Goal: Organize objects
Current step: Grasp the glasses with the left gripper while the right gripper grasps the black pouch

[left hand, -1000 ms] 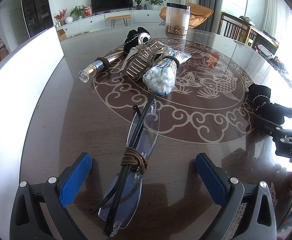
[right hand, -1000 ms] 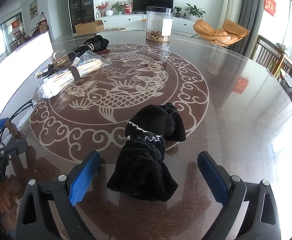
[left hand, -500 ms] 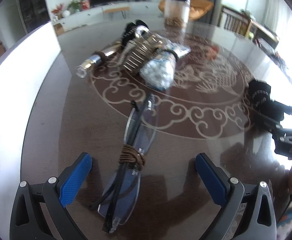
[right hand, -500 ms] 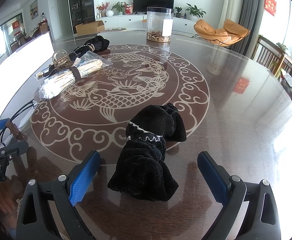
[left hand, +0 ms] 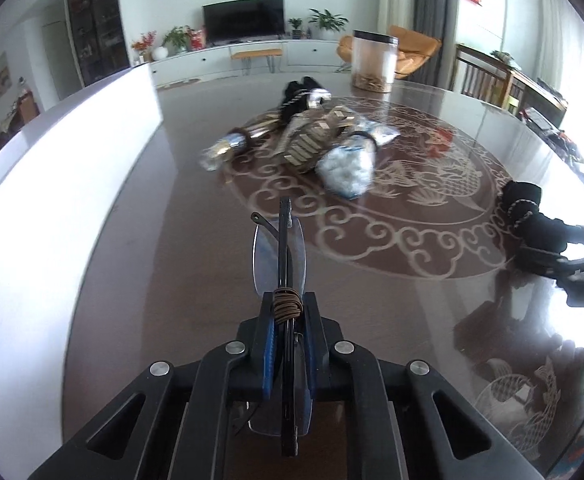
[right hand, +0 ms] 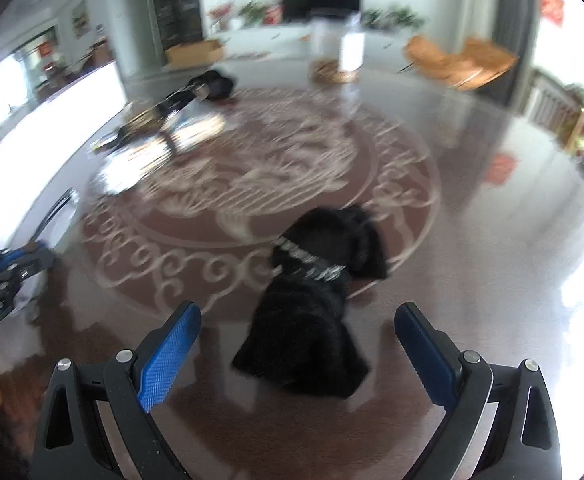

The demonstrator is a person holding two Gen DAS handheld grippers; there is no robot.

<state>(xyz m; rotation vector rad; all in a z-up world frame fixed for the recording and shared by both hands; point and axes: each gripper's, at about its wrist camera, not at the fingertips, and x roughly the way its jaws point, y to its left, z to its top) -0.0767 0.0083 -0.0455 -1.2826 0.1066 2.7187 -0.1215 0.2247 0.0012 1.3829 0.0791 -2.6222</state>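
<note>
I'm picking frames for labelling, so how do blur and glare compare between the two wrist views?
Left wrist view: the folded rimless glasses in the left gripper are sharp, while the far pile with the clear bag of cotton balls is smeared, and window glare whitens the right edge. Right wrist view: blurred throughout, including the black fuzzy cloth, with glare on the glossy brown table.

Glasses (left hand: 279, 248) lie nearest on the table (left hand: 139, 240); cotton-swab bag (left hand: 348, 168) behind; jar (left hand: 373, 60) farthest

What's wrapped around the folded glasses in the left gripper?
A brown coiled hair tie binds the folded rimless glasses just ahead of the left gripper. The gripper hides the frame section behind it.
</note>
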